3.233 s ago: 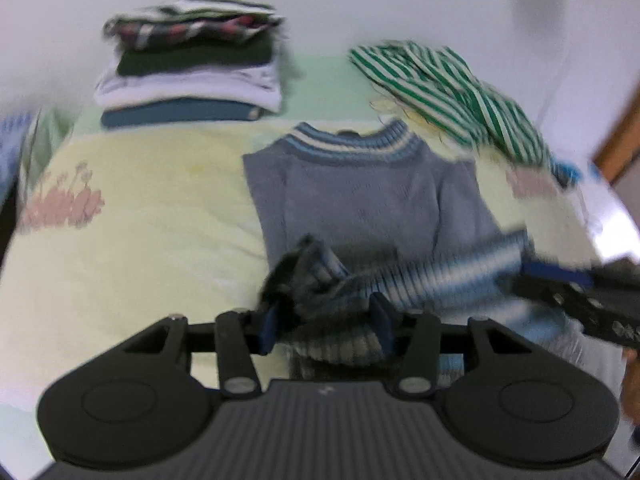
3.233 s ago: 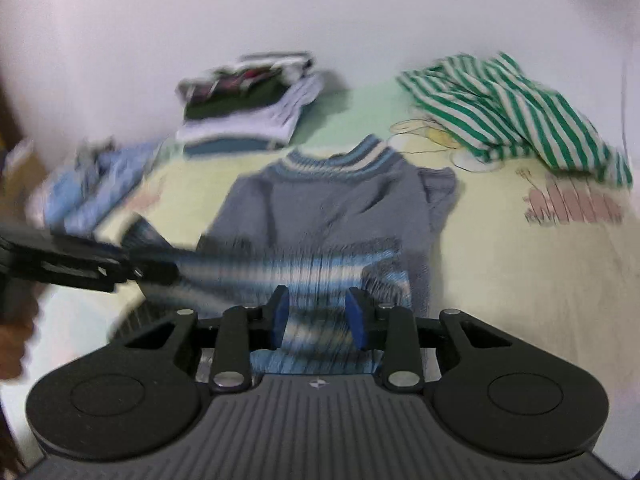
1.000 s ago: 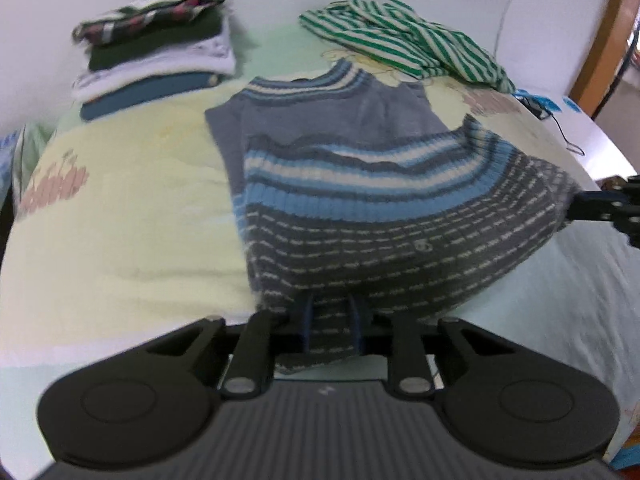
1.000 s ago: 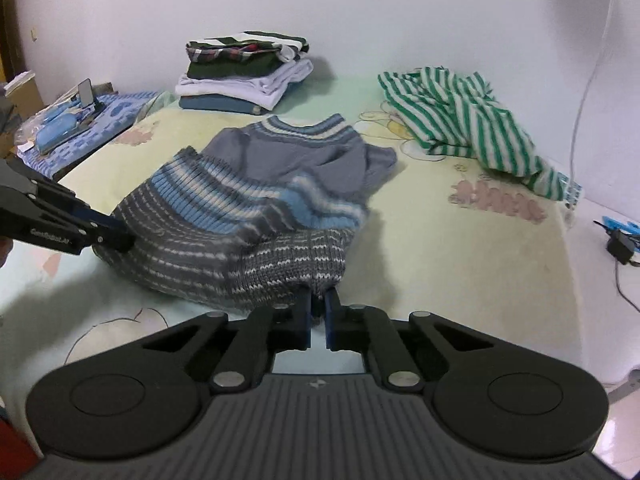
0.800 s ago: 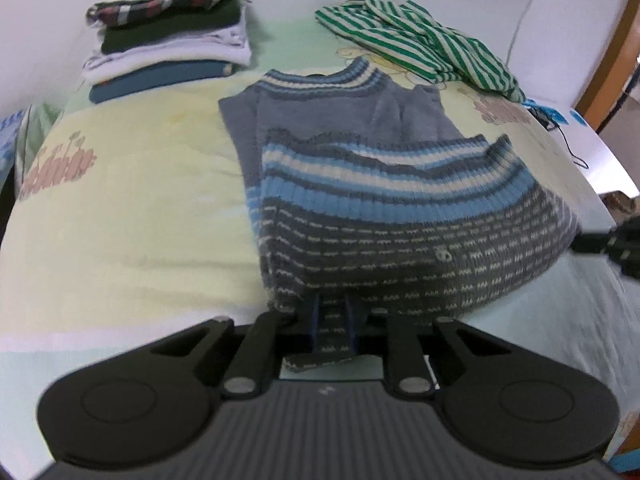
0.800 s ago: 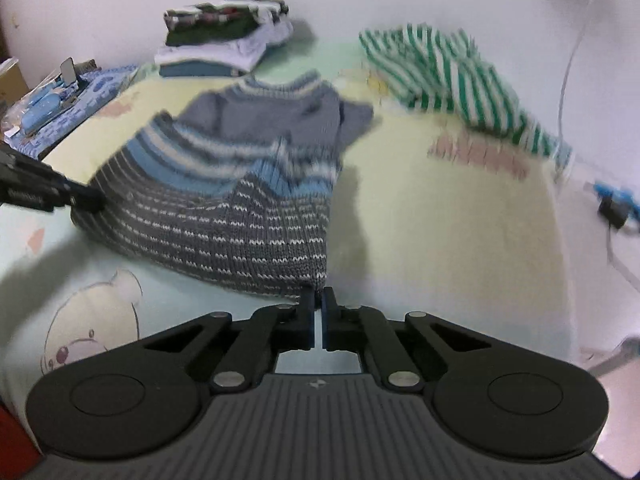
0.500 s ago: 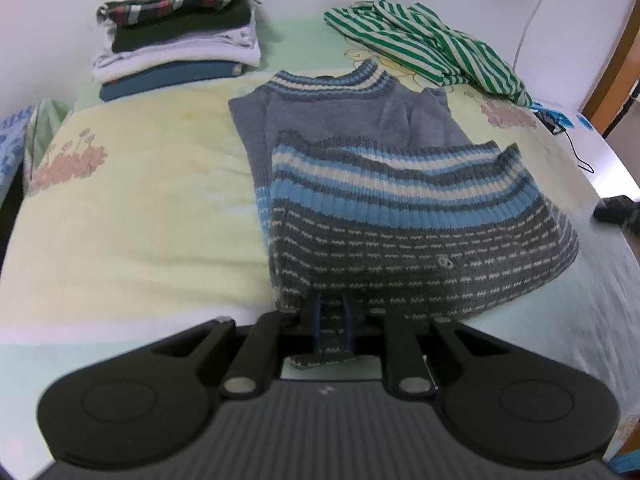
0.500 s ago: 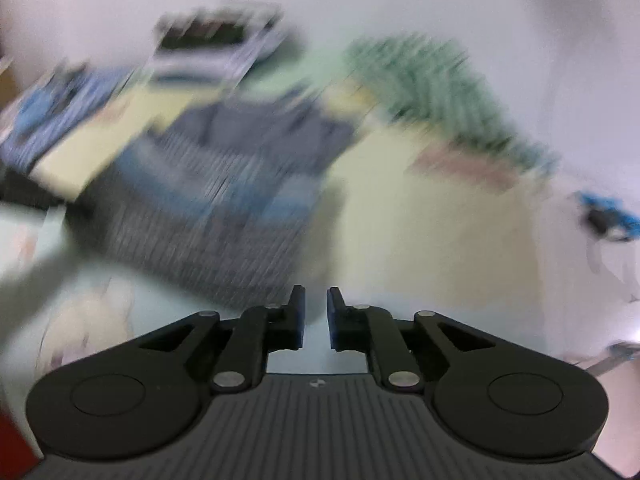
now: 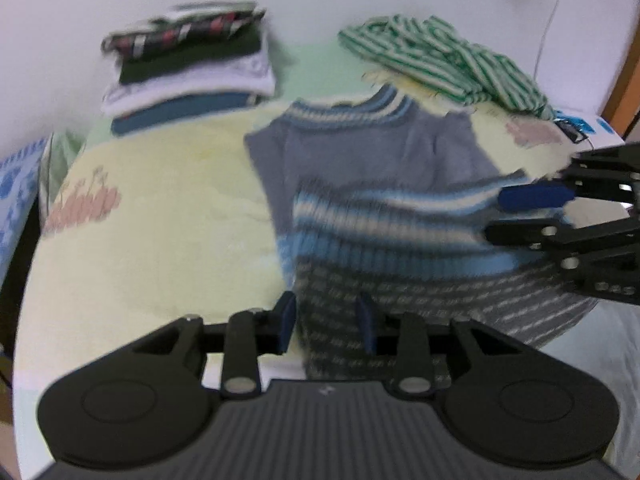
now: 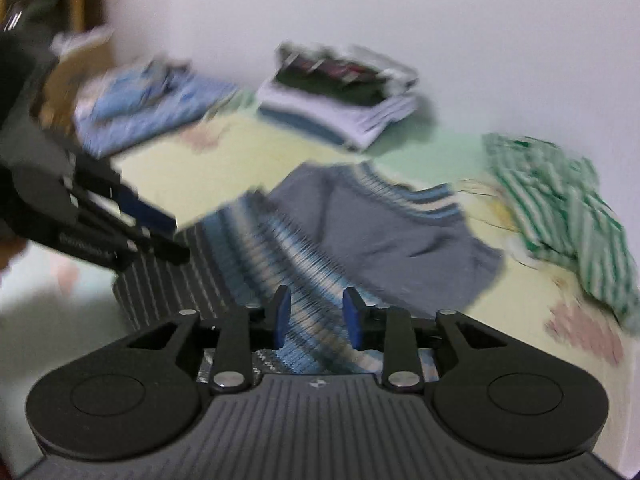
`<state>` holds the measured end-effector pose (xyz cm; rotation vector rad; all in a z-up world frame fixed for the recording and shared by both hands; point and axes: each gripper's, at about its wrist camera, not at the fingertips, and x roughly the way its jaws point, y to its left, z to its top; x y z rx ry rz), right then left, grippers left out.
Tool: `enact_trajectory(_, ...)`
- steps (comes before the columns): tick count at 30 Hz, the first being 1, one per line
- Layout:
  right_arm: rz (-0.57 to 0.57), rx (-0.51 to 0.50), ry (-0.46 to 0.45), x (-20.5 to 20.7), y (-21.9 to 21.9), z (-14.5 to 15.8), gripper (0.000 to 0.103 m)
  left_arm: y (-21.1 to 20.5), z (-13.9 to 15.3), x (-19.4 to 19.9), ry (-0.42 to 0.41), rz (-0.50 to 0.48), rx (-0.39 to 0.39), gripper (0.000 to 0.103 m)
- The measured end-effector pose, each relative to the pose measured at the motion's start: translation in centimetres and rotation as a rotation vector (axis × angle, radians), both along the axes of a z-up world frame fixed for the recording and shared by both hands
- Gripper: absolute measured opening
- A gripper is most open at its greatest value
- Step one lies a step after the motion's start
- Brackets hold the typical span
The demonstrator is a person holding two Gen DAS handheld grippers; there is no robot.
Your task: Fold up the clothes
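since the frames of a second ago, both claws have been parted from pinched to a narrow gap, and the right gripper [image 10: 314, 316] has been swung from the sweater's near right corner to above its striped fold.

item: grey knit sweater [image 9: 384, 184], laid flat on the yellow-green bedspread [image 9: 160, 216], neckband toward the wall, striped lower half doubled up over the plain chest. the picture is blurred by motion.

item: left gripper [image 9: 326, 322], jaws opening, set narrowly apart; the sweater's near left edge is seen between the blue pads, but whether it is pressed cannot be told for certain; the pads appear clear of it.

item: right gripper, jaws opening, likewise narrow; striped knit is seen in the gap beneath, apparently not pinched. in the left wrist view it is seen reaching in from the right over the fold's right end.

item: stack of folded clothes [image 9: 188, 64], by the wall, well apart from the sweater.

item: green-and-white striped garment [image 9: 444, 60], crumpled, beyond the sweater's right shoulder.

item: blue patterned cloth [image 10: 148, 104], heaped at the bed's left side.
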<state>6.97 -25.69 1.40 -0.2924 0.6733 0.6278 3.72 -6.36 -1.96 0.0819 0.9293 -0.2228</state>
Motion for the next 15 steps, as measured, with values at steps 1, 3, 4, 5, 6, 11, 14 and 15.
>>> enact_trajectory(1,0.005,0.009,0.014,0.5,0.3,-0.4,0.031,0.2,-0.1,-0.2,0.002,0.007,-0.007,0.037)
enact_trajectory(3,0.015,0.026,0.041,1.5,0.8,-1.2,0.035,0.5,-0.2,-0.5,-0.006,0.021,-0.009,0.047)
enact_trajectory(4,0.018,0.04,0.058,2.0,1.0,-1.5,0.036,0.5,-0.2,-0.6,-0.01,0.026,-0.007,0.049)
enact_trajectory(5,0.018,0.06,0.077,2.5,1.1,-1.8,0.039,0.5,-0.2,-0.7,-0.013,0.026,0.0,0.051)
enact_trajectory(6,0.02,0.076,0.089,2.8,1.3,-2.1,0.039,0.4,-0.2,-0.7,-0.015,0.025,0.005,0.051)
enact_trajectory(11,0.078,0.051,0.032,1.5,2.0,-0.7,0.01,0.3,-0.2,-1.3,-0.032,0.02,0.034,0.058)
enact_trajectory(14,0.082,0.052,-0.04,1.3,2.2,0.8,0.008,0.6,-0.2,-1.6,-0.025,0.032,0.01,0.059)
enact_trajectory(15,0.076,0.058,-0.063,1.4,2.2,1.2,0.006,0.7,-0.1,-1.6,-0.018,0.036,-0.006,0.059)
